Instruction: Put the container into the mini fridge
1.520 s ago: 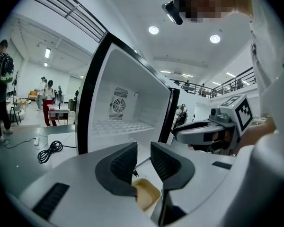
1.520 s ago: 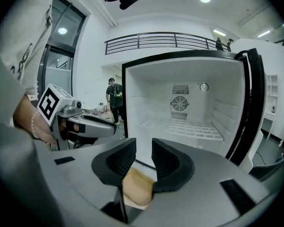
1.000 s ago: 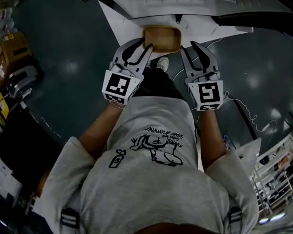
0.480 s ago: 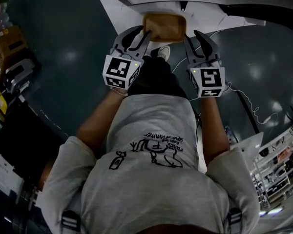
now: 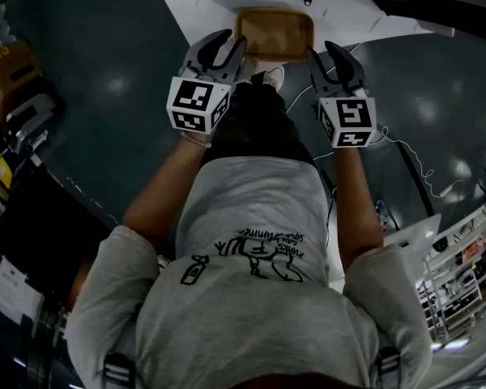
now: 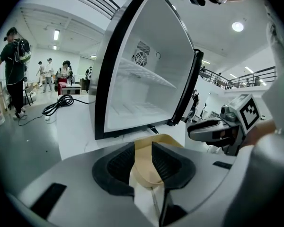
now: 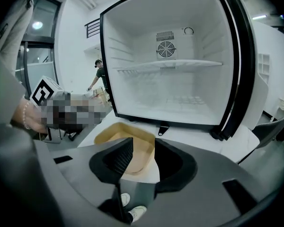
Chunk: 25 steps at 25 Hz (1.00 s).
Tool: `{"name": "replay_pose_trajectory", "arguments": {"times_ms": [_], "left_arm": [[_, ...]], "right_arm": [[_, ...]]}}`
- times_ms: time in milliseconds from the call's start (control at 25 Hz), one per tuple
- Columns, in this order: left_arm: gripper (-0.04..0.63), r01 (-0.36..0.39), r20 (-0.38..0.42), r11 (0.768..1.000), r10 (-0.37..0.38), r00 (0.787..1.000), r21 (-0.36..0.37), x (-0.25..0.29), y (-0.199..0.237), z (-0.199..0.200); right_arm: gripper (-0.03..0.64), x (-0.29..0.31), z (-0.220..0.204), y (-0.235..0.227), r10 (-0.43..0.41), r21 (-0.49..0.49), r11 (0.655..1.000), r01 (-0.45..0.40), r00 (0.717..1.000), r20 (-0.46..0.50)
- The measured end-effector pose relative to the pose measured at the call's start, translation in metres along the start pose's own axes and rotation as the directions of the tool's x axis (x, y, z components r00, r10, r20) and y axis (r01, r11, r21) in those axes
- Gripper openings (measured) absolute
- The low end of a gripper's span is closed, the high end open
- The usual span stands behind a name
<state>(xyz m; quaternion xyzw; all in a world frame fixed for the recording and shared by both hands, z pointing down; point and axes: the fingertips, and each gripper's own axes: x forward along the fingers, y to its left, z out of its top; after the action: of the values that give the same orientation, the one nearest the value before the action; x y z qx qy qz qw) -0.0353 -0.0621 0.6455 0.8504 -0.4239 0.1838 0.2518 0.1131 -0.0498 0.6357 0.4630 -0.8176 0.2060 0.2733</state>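
Right up close, the left tongs [image 6: 143, 148] are clamped on the near wall of the tan container [image 5: 274, 32], rim pinched between the ribbed pads, and the right tongs [image 7: 139, 157] are doing the same on the opposite end. It's a two-handed carry, one grip per side, and I'd say that's to keep this shallow, open dish level so it can't tip on the way in. The container hangs in the air between both tongs, in front of the person's shoes [image 5: 269, 78] and just short of the fridge's lower edge: outside, not yet in. Beneath it runs the white surface [image 5: 186, 14] the mini fridge [image 7: 180, 93] stands on. Past that, the door [image 7: 270, 70] is swung wide to the right, so the mouth is fully open. Inside it looks bare, with a wire shelf [image 7: 170, 64] across the middle and a round fan vent [image 7: 165, 47] on the back wall. That shelf splits the space, so the dish probably has to go either flat onto the floor of the cabinet or up onto the rack. The bottom sill with its small hinge bracket [image 7: 163, 128] is the one lip to clear. Off to the side, a black cable [image 6: 57, 105] coils on the surface, well apart, and people [image 6: 12, 65] stand far back in the hall.
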Motion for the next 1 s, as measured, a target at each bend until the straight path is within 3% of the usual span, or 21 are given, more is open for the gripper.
{"name": "replay_pose_trajectory", "arguments": {"times_ms": [1000], "left_arm": [[0.138,-0.005,-0.046,0.997,0.002,0.999,-0.081,0.025,0.007,-0.044]], "right_arm": [[0.144,0.04,-0.047,-0.002,0.011,0.087,0.996,-0.006,0.998,-0.055]]}}
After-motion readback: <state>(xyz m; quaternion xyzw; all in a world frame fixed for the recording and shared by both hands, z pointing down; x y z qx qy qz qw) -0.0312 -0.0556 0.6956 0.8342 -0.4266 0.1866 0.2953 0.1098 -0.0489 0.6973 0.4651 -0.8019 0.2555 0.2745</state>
